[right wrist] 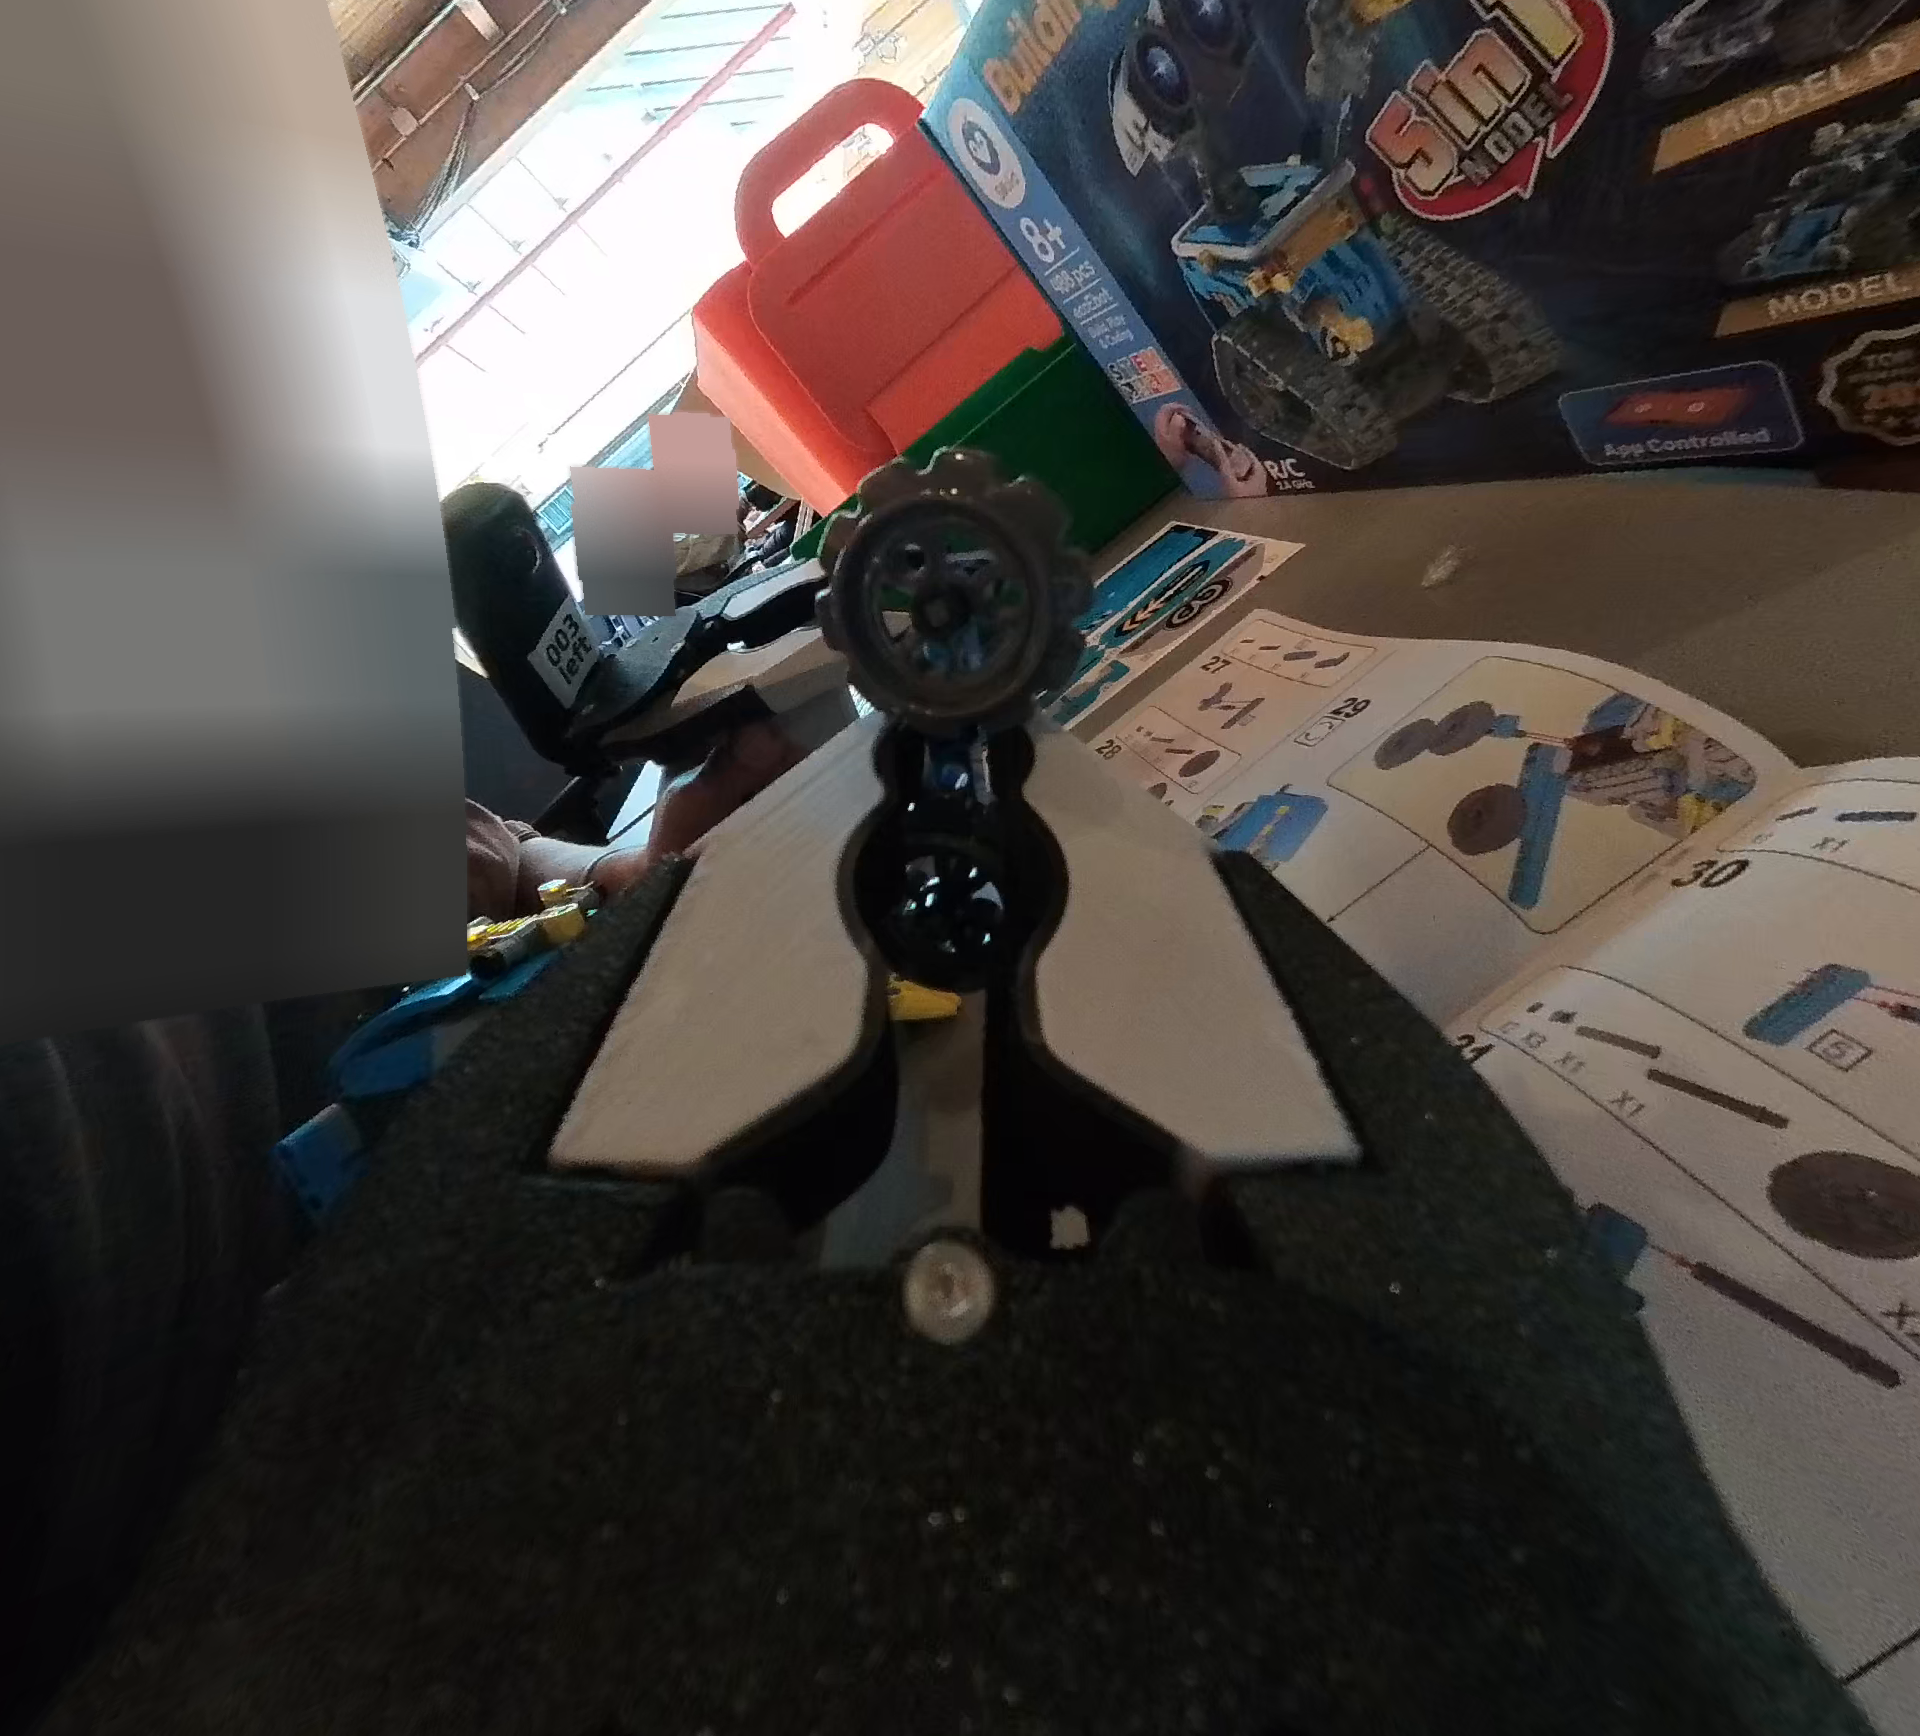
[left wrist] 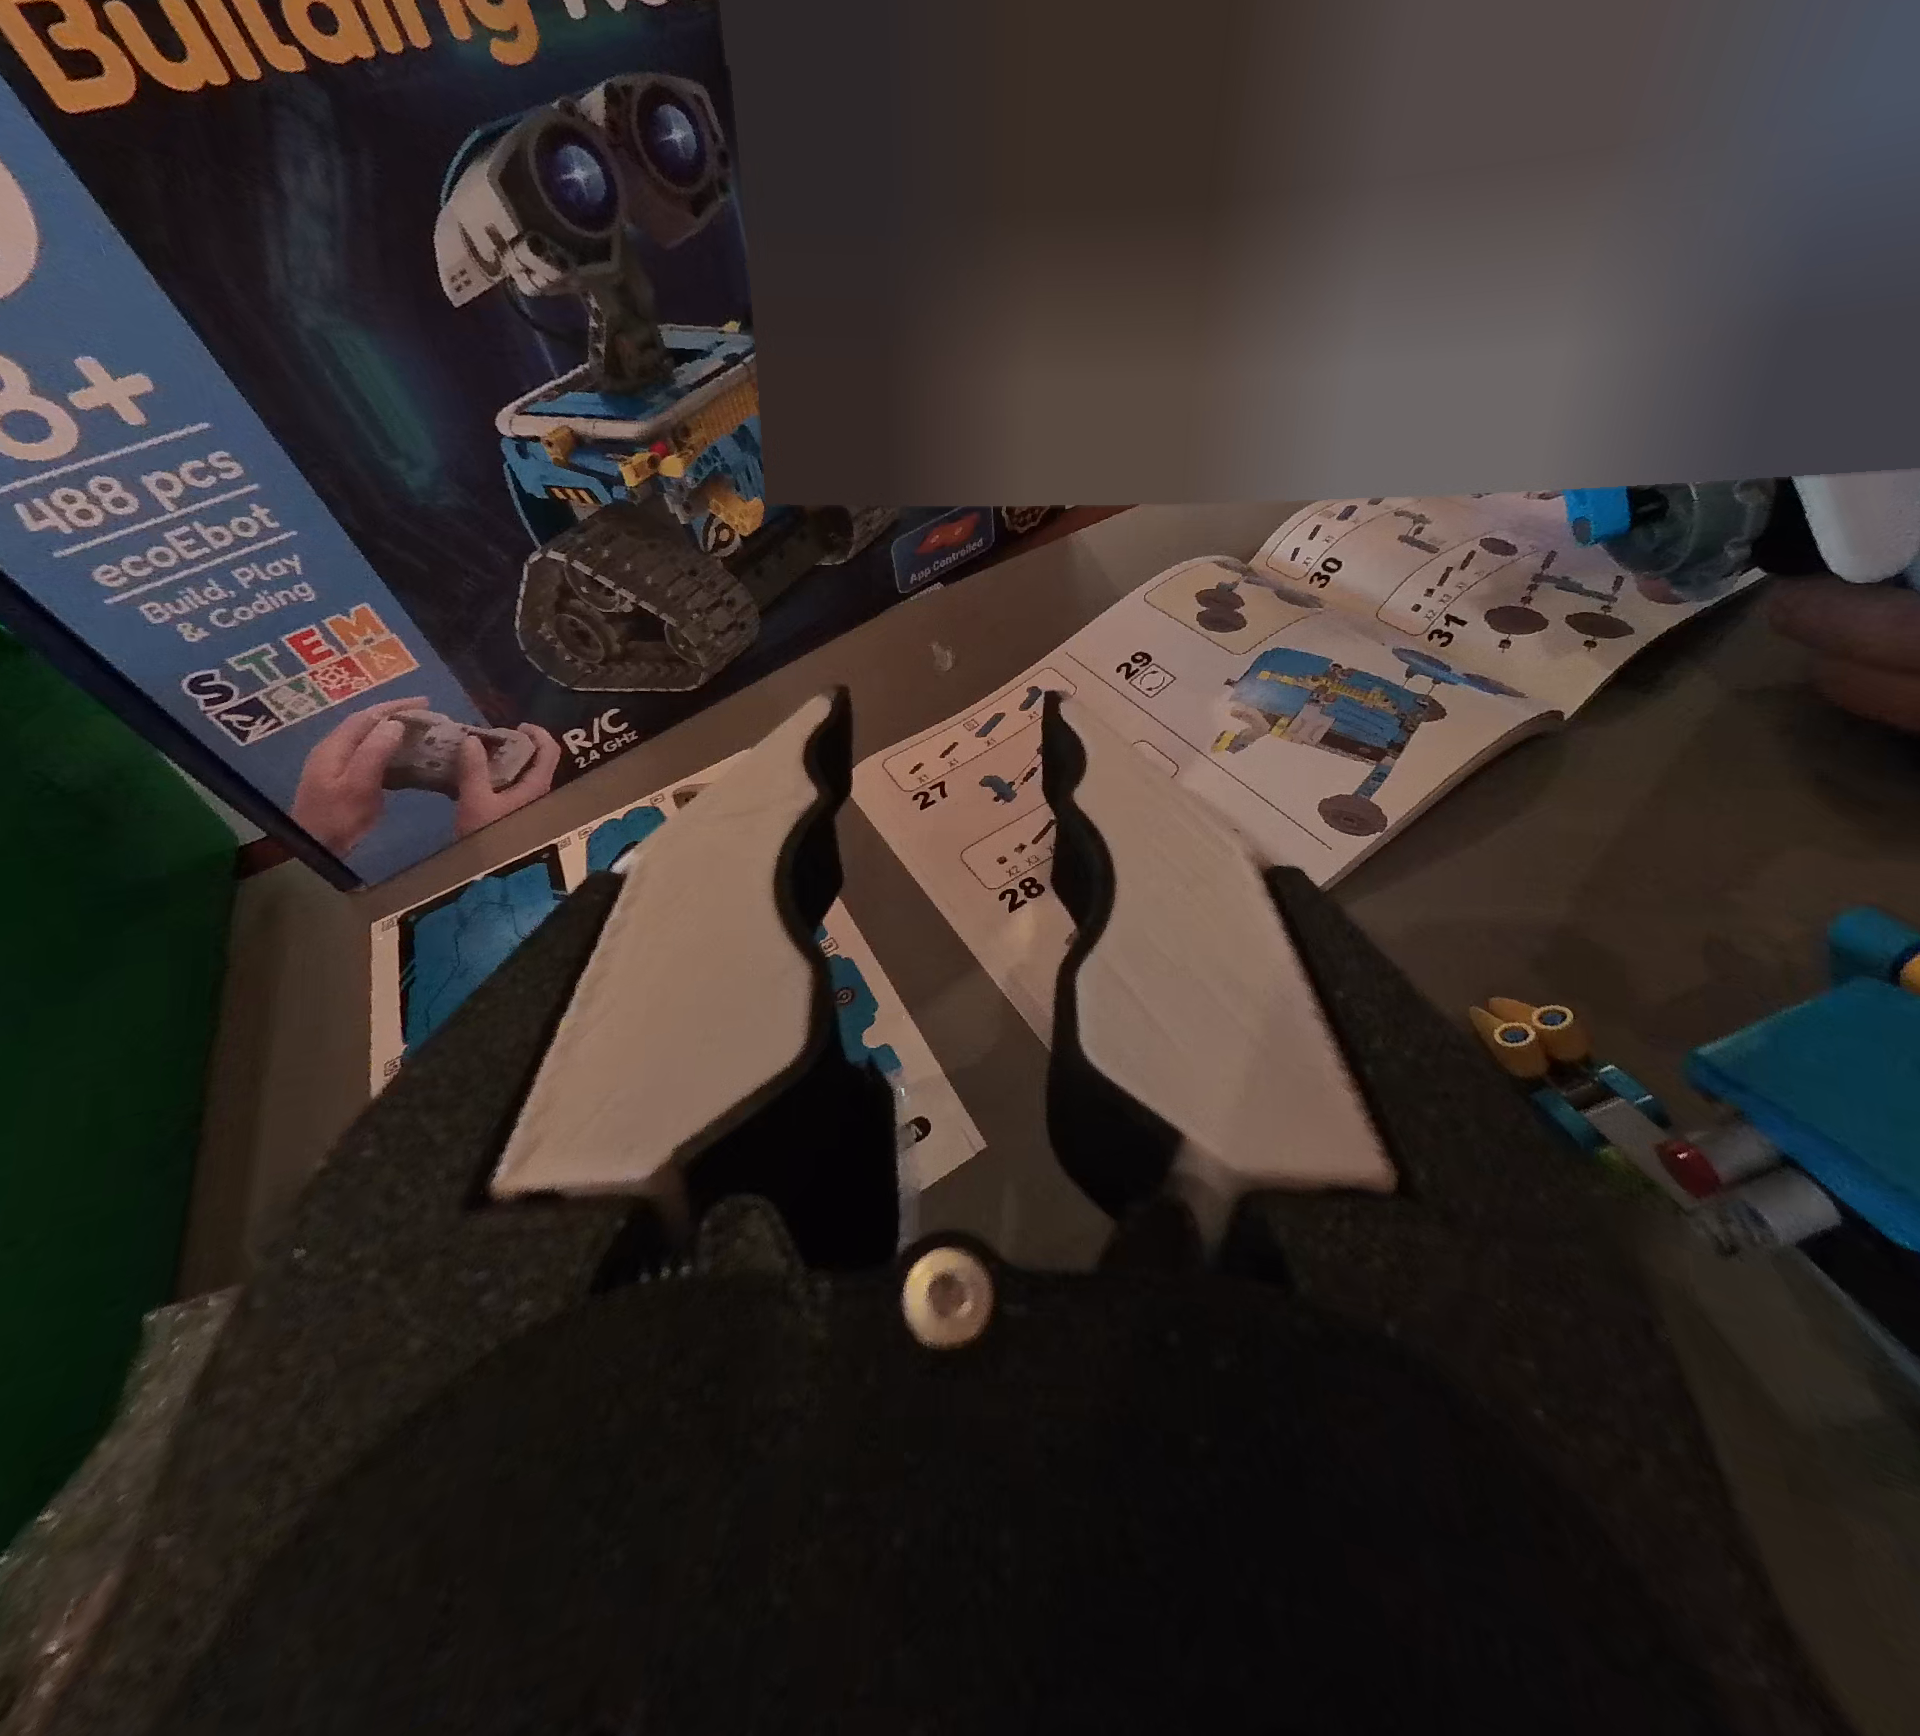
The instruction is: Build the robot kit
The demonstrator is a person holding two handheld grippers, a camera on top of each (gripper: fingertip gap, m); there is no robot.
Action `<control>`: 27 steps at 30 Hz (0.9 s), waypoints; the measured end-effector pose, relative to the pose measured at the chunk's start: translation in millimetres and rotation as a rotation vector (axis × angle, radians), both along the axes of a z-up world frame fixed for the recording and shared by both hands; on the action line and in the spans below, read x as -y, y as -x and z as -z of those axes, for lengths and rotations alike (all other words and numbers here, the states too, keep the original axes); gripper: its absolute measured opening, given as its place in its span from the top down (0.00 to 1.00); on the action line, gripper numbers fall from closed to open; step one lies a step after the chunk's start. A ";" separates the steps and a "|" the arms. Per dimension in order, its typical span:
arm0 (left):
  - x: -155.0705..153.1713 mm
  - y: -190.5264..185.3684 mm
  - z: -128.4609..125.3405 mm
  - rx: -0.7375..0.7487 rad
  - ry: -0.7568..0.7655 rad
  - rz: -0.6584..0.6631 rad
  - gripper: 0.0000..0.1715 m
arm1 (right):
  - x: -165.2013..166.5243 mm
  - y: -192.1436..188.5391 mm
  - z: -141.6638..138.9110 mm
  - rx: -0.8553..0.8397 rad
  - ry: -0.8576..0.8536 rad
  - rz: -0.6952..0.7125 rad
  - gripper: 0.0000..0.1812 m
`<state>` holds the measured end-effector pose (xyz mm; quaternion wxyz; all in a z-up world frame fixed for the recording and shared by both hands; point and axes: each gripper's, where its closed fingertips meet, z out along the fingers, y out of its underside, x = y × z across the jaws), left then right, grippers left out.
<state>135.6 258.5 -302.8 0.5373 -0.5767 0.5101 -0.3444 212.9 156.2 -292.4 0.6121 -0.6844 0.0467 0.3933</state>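
My left gripper (left wrist: 945,720) hangs released, its jaws parted over the grey worktop (left wrist: 1558,855), gripping nothing; its tips sit above the near edge of the open instruction booklet (left wrist: 1247,710) and just beside a loose sticker sheet (left wrist: 457,969) printed in blue. My right gripper (right wrist: 956,751) is clenched on a small wheel assembly: a dark toothed wheel (right wrist: 954,597) stands just past the fingertips, and a second, smaller black wheel (right wrist: 940,907) sits in the rounded hollow between the jaws.

Containers: the toy kit box (left wrist: 343,315) stands upright at the back of the worktop; it is closed, so its contents cannot be seen. To its left stand a green bin (right wrist: 1049,450) and, on top of it, an orange case with a handle (right wrist: 873,273); what they hold is hidden.

Left wrist view only: a cluster of loose parts at the right edge, including a blue plate (left wrist: 1829,1094), two yellow connectors (left wrist: 1527,1032) and a red-tipped piece (left wrist: 1694,1167), and, far off, the wheel assembly seen from the side.

Right wrist view only: the box front with its smaller model panels, the window and timber ceiling behind, my left gripper seen from afar at the left, and yellow and blue parts (right wrist: 530,933) low beside a hand (right wrist: 540,855).
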 end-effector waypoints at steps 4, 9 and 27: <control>-0.1 0.0 0.3 -0.001 0.006 0.002 0.79 | 0.2 -0.1 -0.1 -0.001 -0.001 0.001 0.94; 0.7 -0.7 1.3 -0.007 0.001 0.005 0.79 | -0.4 0.2 1.2 0.006 0.005 0.005 0.94; 1.1 -2.4 3.1 -0.016 0.008 0.011 0.79 | 0.6 0.7 0.8 0.001 0.003 0.003 0.94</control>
